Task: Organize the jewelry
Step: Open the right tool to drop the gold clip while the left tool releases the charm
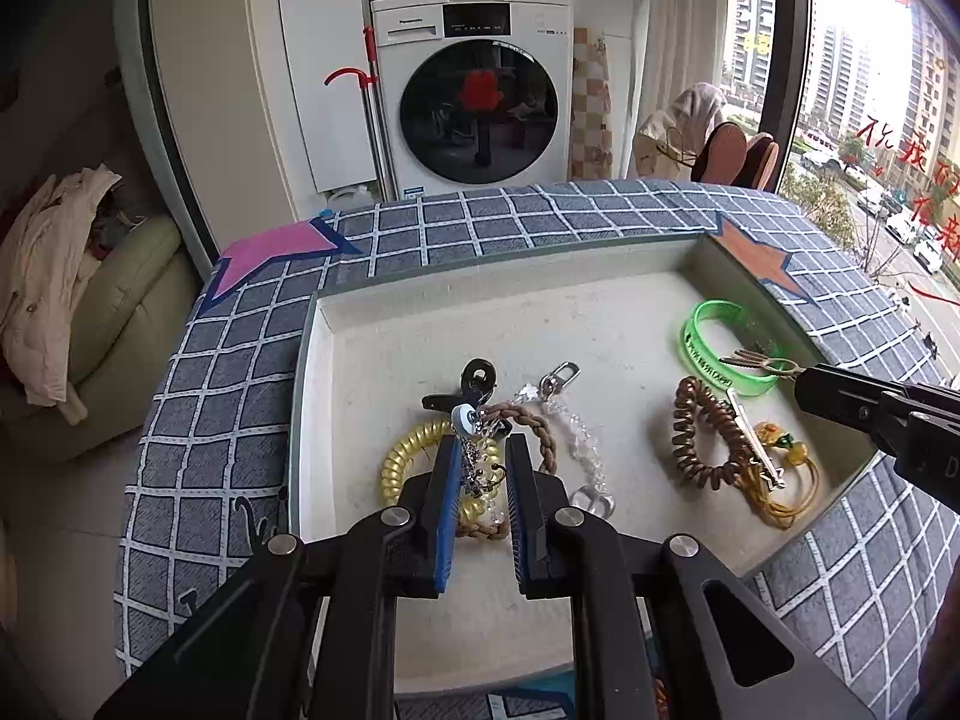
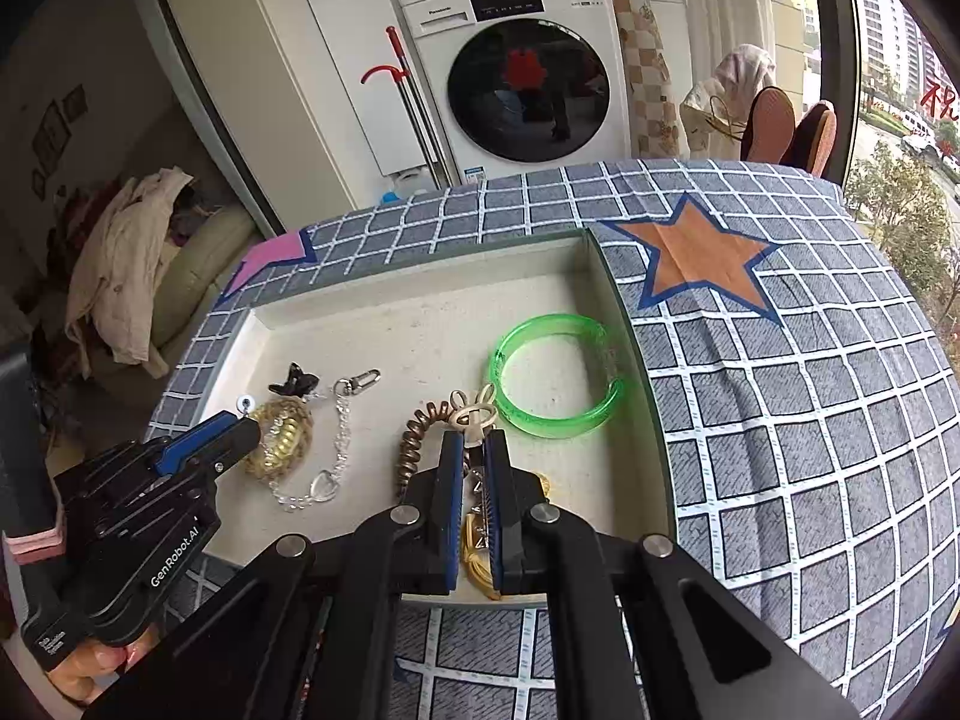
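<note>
Inside the shallow tray, the left gripper pinches a dangling silver chain over the yellow coil, while the right gripper, nearer the green bangle, clamps a small looped charm beside it.

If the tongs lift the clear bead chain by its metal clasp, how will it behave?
The clear bead chain would probably hang limp, since it lies in a loose curve. Its glassy beads look slippery. It touches the braided brown ring, so it might drag that.
</note>
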{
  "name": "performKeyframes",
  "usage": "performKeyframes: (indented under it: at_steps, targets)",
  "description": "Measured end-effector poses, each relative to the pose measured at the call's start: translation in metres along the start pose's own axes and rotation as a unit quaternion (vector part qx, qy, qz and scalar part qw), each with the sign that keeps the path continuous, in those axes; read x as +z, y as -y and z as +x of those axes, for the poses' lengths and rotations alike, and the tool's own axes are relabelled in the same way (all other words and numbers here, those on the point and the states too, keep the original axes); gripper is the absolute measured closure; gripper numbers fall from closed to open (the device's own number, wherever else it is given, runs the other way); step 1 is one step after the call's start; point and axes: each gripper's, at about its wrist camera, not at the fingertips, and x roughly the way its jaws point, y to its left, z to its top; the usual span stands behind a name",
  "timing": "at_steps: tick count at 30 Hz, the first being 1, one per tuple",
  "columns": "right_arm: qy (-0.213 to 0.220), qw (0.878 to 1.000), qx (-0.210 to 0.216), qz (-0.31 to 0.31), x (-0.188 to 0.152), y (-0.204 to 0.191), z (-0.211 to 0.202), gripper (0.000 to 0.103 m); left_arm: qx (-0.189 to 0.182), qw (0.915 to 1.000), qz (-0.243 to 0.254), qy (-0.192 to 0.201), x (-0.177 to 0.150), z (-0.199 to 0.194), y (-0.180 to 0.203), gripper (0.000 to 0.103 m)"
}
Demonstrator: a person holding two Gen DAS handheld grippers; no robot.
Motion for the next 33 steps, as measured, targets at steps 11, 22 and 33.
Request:
performKeyframes:
  at_steps: [11,22,33]
  targets:
    - [-0.035,0.999,-0.003,0.007,-0.011,0.007,0.025,0.095,0.021,0.9995,0.021,-0.011,-0.008,0.014,0.007,0.068]
    - [-0.042,0.999,0.006,0.014,-0.017,0.006,0.022,0.082,0.034,0.999,0.025,-0.011,-0.011,0.012,0.01,0.068]
    - [0.005,1.0,0.004,0.019,-0.013,0.002,-0.015,0.06,0.038,0.999,0.024,0.011,-0.006,-0.007,0.01,0.067]
